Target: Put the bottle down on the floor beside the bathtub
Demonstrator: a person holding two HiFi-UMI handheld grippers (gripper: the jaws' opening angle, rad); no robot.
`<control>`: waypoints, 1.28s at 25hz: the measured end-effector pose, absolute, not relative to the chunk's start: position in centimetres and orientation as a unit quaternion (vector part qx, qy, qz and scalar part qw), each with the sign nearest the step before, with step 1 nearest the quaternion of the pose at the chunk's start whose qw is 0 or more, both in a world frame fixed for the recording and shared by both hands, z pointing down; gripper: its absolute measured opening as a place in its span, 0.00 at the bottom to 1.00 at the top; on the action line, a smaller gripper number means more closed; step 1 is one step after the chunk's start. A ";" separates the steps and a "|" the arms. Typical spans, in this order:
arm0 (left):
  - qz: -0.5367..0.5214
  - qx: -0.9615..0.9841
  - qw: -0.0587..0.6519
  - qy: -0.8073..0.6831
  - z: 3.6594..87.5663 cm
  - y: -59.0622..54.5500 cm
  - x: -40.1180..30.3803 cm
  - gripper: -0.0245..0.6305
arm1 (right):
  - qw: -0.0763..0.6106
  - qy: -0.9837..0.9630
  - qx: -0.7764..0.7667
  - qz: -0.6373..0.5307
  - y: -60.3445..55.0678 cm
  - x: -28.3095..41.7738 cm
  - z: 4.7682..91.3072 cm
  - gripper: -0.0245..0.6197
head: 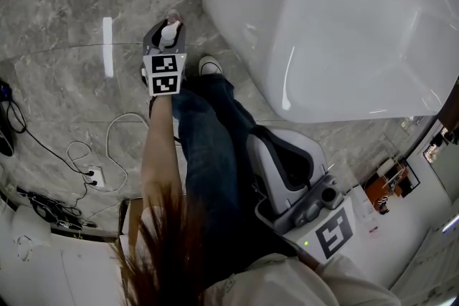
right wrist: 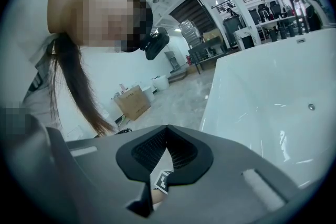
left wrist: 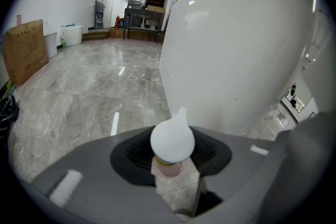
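Note:
A small bottle (head: 171, 29) with a white teardrop cap stands between the jaws of my left gripper (head: 167, 24), which is shut on it and points down at the grey marble floor (head: 64, 18). In the left gripper view the bottle (left wrist: 172, 140) fills the gap between the pads, and the white bathtub (left wrist: 236, 44) rises close on the right. From above, the bathtub (head: 337, 25) lies just right of the left gripper. My right gripper (head: 259, 135) rests low over the person's lap, its jaws meeting at the tips (right wrist: 167, 128) with nothing between them.
The person's jeans-clad leg (head: 215, 154) and white shoe (head: 209, 66) are beside the left gripper. Cables and a power strip (head: 93, 175) lie on the floor to the left. A cardboard box (left wrist: 23, 50) stands against the far wall.

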State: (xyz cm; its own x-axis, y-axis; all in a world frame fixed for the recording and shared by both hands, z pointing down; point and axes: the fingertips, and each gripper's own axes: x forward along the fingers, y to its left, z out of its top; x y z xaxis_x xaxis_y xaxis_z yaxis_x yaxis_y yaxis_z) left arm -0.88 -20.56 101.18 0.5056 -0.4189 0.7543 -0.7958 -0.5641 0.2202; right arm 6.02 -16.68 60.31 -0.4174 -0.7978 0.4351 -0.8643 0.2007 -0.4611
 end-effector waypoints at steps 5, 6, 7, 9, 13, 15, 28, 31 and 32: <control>0.332 0.823 0.282 -0.365 101.3 -20.9 -0.7 0.34 | 0.054 -0.774 0.533 0.337 -16.7 6.0 60.6 0.04; 0.332 0.824 0.282 -0.364 101.3 -20.8 -0.7 0.34 | 0.054 -0.774 0.533 0.338 -16.7 6.0 60.6 0.04; 0.332 0.824 0.282 -0.362 101.3 -20.8 -0.7 0.34 | 0.053 -0.774 0.532 0.338 -16.7 6.0 60.6 0.04; 0.324 0.827 0.286 -0.359 101.2 -20.6 -0.6 0.34 | 0.053 -0.774 0.531 0.340 -16.8 6.1 60.7 0.04; 0.316 0.843 0.276 -0.337 100.5 -20.0 0.3 0.37 | 0.057 -0.773 0.531 0.343 -16.5 6.1 60.9 0.04; 0.323 0.845 0.271 -0.328 100.4 -19.9 0.7 0.41 | 0.057 -0.773 0.531 0.344 -16.5 6.0 60.8 0.04; 0.330 0.843 0.268 -0.330 100.0 -20.0 0.3 0.48 | 0.062 -0.771 0.530 0.348 -16.5 6.1 60.9 0.04; 0.325 0.846 0.261 -0.332 99.3 -20.2 0.4 0.48 | 0.065 -0.769 0.530 0.352 -16.4 6.2 60.8 0.04; 0.325 0.848 0.257 -0.330 98.9 -20.2 0.5 0.48 | 0.067 -0.769 0.529 0.353 -16.3 6.2 60.7 0.04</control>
State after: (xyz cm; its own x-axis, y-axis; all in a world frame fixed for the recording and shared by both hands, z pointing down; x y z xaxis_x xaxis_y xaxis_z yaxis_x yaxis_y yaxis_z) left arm 0.50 -20.25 98.92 0.5708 -0.3938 0.7205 -0.7274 -0.6495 0.2213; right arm 6.18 -16.34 60.66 -0.4317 -0.7663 0.4759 -0.8605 0.1917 -0.4719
